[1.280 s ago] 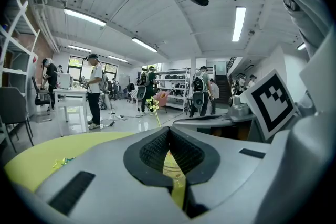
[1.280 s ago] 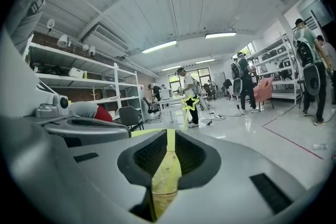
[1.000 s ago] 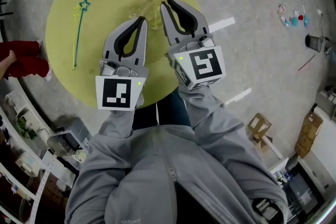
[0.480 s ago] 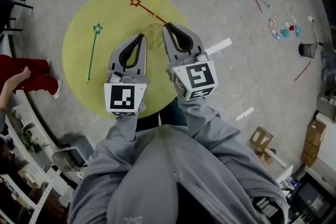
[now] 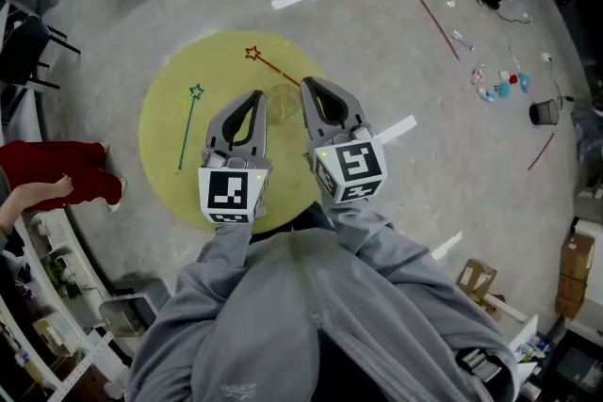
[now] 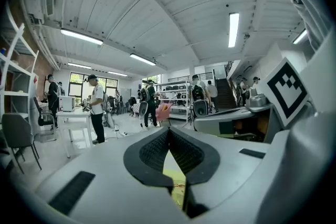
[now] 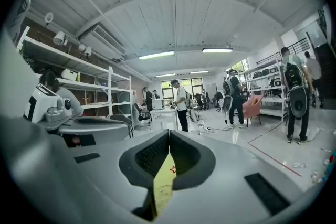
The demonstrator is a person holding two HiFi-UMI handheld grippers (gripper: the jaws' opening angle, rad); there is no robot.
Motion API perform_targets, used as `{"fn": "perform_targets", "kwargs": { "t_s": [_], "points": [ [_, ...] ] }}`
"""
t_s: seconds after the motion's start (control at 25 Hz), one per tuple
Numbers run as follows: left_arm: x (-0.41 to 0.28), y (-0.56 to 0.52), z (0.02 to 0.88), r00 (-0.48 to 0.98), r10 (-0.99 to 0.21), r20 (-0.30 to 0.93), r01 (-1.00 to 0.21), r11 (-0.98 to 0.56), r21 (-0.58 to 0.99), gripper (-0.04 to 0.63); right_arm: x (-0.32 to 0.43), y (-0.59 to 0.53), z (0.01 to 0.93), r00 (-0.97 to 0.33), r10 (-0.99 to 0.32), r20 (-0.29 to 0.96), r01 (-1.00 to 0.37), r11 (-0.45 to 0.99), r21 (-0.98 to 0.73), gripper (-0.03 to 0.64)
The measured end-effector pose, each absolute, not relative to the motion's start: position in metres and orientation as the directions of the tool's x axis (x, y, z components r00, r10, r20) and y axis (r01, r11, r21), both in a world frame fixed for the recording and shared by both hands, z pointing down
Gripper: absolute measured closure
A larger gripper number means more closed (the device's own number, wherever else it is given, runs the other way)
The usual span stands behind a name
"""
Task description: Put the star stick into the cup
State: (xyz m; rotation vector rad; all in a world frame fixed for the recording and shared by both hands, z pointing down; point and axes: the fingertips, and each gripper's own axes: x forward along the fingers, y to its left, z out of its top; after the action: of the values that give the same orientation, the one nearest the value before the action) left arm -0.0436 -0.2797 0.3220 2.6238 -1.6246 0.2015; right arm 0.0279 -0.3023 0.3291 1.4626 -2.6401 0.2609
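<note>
Grey concrete floor surrounds one round yellow table [image 5: 165, 122], which carries two star sticks and one clear cup [image 5: 283, 101]. A red star stick [image 5: 273, 67] lies flat toward 12 o'clock on the table, its star end farthest from the person; a green star stick [image 5: 187, 132] lies at 9 o'clock, well apart from it. The cup stands toward 2 o'clock of the centre, near the red stick's plain end. Two grippers hover side by side over the table – the left gripper [image 5: 256, 95] and the right gripper [image 5: 306, 82] – each with its jaws pressed together at the tips and holding nothing.
</note>
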Motion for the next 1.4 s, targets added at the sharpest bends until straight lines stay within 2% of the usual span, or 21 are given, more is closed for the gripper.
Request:
{"fn": "perform_targets", "kwargs": {
  "t_s": [0.56,0.84,1.0,1.4],
  "points": [
    [-0.039,-0.228,0.226,0.428,-0.903,0.023,-0.903,-0.429,-0.01,0.578,0.036,-0.24,0.23,-0.533,-0.845,0.043,-0.846,0.533,-0.001,0.583],
    [-0.036,-0.203,0.211,0.431,-0.902,-0.002,-0.902,-0.431,-0.019,0.578,0.033,-0.213,0.218,-0.554,-0.831,0.041,-0.832,0.555,0.006,0.583],
    [-0.033,-0.197,0.213,0.434,-0.901,0.0,-0.901,-0.434,-0.016,0.578,0.031,-0.21,0.215,-0.571,-0.821,-0.01,-0.821,0.571,0.015,0.583],
    [-0.03,-0.193,0.215,0.437,-0.899,0.006,-0.899,-0.437,-0.009,0.578,0.033,-0.206,0.221,-0.567,-0.823,0.023,-0.823,0.568,0.008,0.583]
  ]
}}
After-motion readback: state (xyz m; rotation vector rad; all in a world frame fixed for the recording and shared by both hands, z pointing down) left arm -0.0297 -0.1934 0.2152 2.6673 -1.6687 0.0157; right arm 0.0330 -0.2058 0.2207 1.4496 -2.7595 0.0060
